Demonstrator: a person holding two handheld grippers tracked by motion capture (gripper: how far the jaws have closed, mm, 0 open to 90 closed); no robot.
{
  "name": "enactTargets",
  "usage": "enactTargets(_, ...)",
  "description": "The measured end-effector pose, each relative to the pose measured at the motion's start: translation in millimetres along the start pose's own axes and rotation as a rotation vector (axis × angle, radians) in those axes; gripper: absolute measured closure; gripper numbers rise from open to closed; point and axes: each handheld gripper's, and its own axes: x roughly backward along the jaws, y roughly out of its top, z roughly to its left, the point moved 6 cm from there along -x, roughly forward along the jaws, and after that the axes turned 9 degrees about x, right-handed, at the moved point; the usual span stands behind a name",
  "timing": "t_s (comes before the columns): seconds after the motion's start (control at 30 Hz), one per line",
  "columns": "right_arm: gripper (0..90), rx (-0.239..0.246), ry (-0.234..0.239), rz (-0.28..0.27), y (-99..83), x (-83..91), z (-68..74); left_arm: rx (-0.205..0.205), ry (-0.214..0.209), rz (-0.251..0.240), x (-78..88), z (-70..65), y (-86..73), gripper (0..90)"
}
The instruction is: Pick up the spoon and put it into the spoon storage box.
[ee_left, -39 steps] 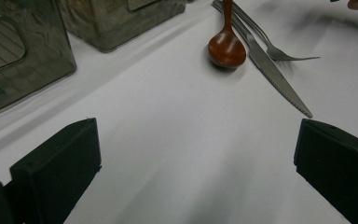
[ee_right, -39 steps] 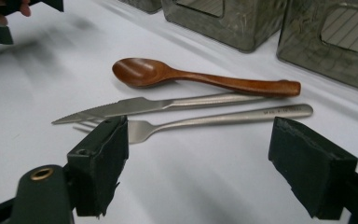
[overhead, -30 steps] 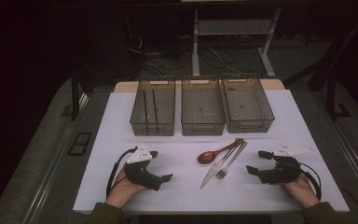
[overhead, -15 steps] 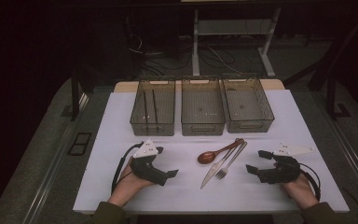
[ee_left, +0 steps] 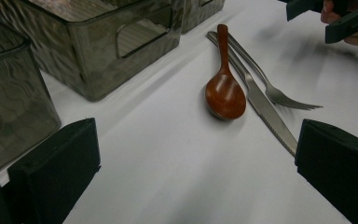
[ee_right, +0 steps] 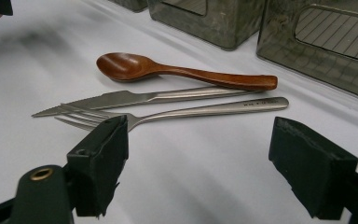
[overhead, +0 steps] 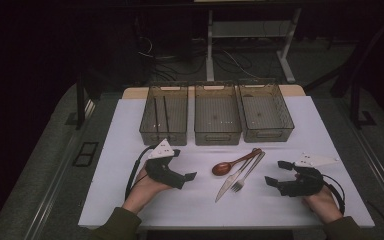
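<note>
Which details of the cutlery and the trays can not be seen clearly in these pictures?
- Two thin dark sticks in the left tray, high view: too small to identify.
- Engraving on the fork handle, right gripper view: too small to read.
- Knife handle, left gripper view: partly hidden under the wooden spoon.

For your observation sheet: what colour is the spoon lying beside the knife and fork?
The spoon is reddish-brown, like wood; clearest in the left gripper view.

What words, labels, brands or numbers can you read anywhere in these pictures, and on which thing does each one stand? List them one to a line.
Fork: a small stamped mark near the end of its handle, too small and blurred to read.
Wooden spoon, knife, three bins, left gripper, right gripper: no readable text.
</note>
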Motion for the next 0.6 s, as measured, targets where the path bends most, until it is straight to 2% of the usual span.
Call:
enactTargets(0.27,19.0,0.003,-0.01,0.013,-0.1,-2.3,-1.3,0.002,0.016,0.011,-9.0,4.8,5.4,0.0)
enactTargets(0.6,19.0,0.007,-0.009,0.004,2.0,-3.8,-2.7,0.003,0.025,-0.021,-18.6,8.1,22.8,5.3)
